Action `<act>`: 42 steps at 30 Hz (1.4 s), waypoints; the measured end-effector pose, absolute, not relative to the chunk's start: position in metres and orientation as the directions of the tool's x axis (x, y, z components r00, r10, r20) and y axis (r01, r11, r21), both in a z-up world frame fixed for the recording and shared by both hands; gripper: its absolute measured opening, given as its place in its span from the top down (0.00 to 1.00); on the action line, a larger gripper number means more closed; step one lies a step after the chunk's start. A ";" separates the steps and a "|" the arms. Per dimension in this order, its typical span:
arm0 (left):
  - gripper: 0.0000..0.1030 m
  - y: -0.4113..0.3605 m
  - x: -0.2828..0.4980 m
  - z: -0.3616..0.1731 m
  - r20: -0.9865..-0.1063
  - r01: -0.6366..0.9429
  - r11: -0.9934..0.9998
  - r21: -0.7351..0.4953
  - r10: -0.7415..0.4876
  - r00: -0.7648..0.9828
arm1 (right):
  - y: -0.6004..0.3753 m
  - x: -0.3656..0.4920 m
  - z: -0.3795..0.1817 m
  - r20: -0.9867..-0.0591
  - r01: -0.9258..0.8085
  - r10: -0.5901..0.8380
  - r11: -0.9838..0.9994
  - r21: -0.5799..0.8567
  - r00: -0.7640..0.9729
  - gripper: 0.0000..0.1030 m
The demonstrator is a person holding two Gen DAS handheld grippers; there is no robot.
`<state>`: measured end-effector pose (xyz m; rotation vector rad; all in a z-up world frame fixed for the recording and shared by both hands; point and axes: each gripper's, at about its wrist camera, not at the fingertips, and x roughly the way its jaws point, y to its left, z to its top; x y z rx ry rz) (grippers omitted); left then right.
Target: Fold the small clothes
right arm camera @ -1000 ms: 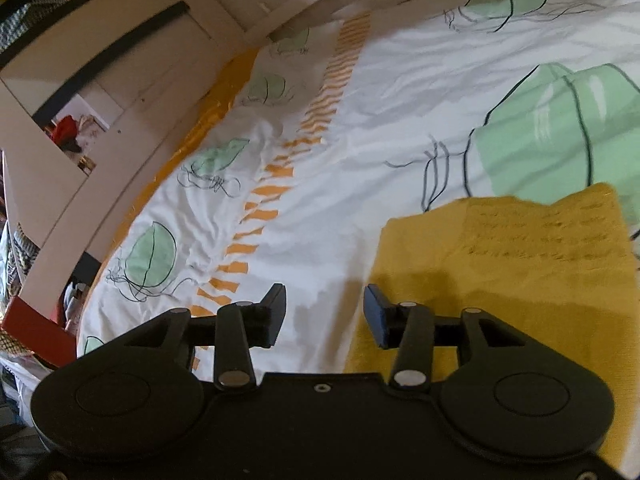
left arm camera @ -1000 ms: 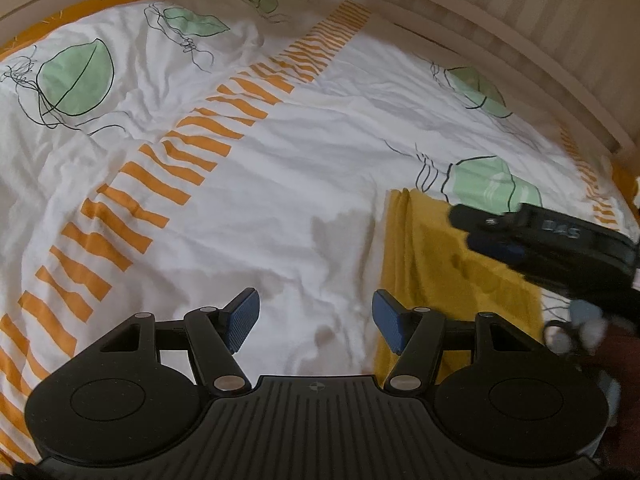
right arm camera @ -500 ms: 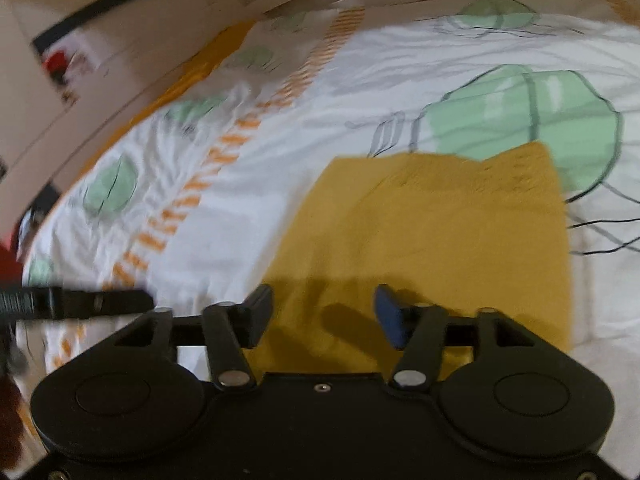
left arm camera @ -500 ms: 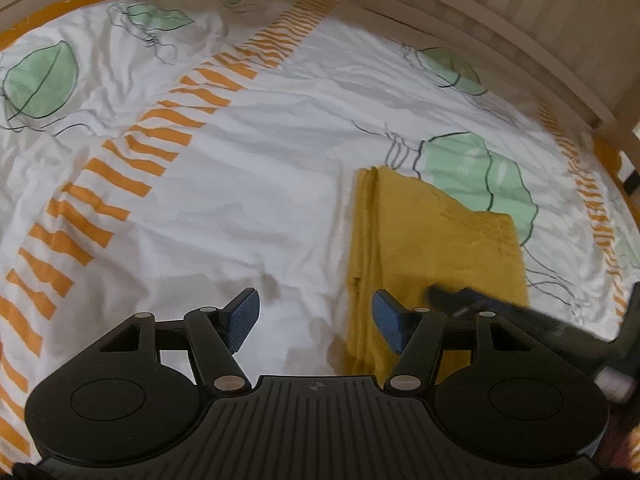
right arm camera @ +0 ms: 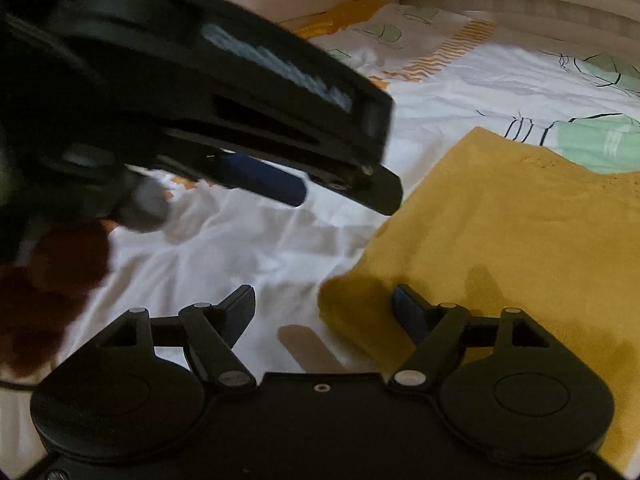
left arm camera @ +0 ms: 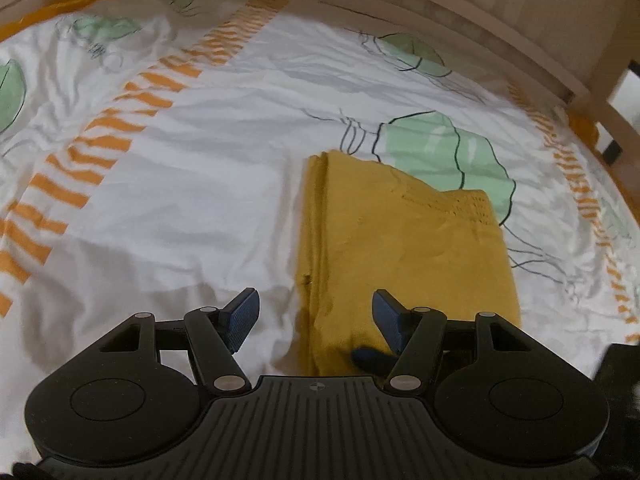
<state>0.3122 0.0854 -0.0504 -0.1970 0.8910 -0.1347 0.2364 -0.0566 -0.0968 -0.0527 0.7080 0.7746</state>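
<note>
A mustard-yellow knitted garment (left arm camera: 400,248) lies folded flat on the bed, its doubled edge to the left. My left gripper (left arm camera: 316,316) hovers open over the near end of that edge, pads clear of the cloth. In the right wrist view the garment (right arm camera: 520,240) fills the right side. My right gripper (right arm camera: 324,306) is low over its near left corner. Its jaws are opening, with the corner between them and no pad pressing on it. The left gripper (right arm camera: 344,196) looms blurred across the upper left of that view.
The bed sheet (left arm camera: 180,200) is white with green leaves and orange stripes, and wrinkled. A pale wooden bed frame (left arm camera: 480,20) runs along the far side. A hand in a dark red sleeve (right arm camera: 48,288) sits at the left edge.
Both grippers have come down to the garment's near edge. The right gripper has rolled and spread its jaws wider. The left gripper now crosses the right wrist view.
</note>
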 end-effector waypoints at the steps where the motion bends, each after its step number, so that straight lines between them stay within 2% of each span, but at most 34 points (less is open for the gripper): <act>1: 0.41 0.080 0.314 -0.052 -0.756 0.049 0.977 -0.208 -0.192 0.626 | -0.062 0.235 -0.095 -0.603 -0.659 0.623 0.724 0.203 0.498 0.25; 11: 0.41 0.047 0.339 -0.075 -0.775 0.107 0.985 -0.134 -0.172 0.608 | -0.121 0.228 -0.078 -0.629 -0.650 0.585 0.742 0.161 0.511 0.23; 14: 0.41 0.055 0.347 -0.086 -0.813 0.026 0.993 -0.112 -0.107 0.572 | -0.138 0.231 -0.076 -0.627 -0.624 0.567 0.765 0.160 0.534 0.23; 19: 0.39 0.096 0.352 -0.105 -0.817 -0.094 0.940 -0.328 -0.232 0.528 | -0.156 0.240 -0.068 -0.597 -0.557 0.528 0.816 0.157 0.605 0.21; 22: 0.39 0.098 0.349 -0.106 -0.813 -0.085 0.940 -0.329 -0.236 0.532 | -0.166 0.257 -0.067 -0.578 -0.508 0.510 0.842 0.182 0.637 0.18; 27: 0.39 0.087 0.340 -0.106 -0.818 -0.027 0.969 -0.245 -0.191 0.543 | -0.184 0.278 -0.071 -0.555 -0.449 0.491 0.865 0.222 0.671 0.17; 34: 0.40 0.094 0.333 -0.104 -0.821 -0.024 0.958 -0.286 -0.232 0.521 | -0.215 0.314 -0.085 -0.556 -0.320 0.494 0.866 0.384 0.669 0.16; 37: 0.40 0.097 0.330 -0.104 -0.823 -0.015 0.949 -0.314 -0.264 0.504 | -0.223 0.324 -0.094 -0.559 -0.278 0.509 0.849 0.448 0.655 0.12; 42: 0.38 0.093 0.324 -0.104 -0.828 -0.002 0.933 -0.359 -0.317 0.462 | -0.235 0.335 -0.109 -0.553 -0.226 0.558 0.801 0.555 0.619 0.11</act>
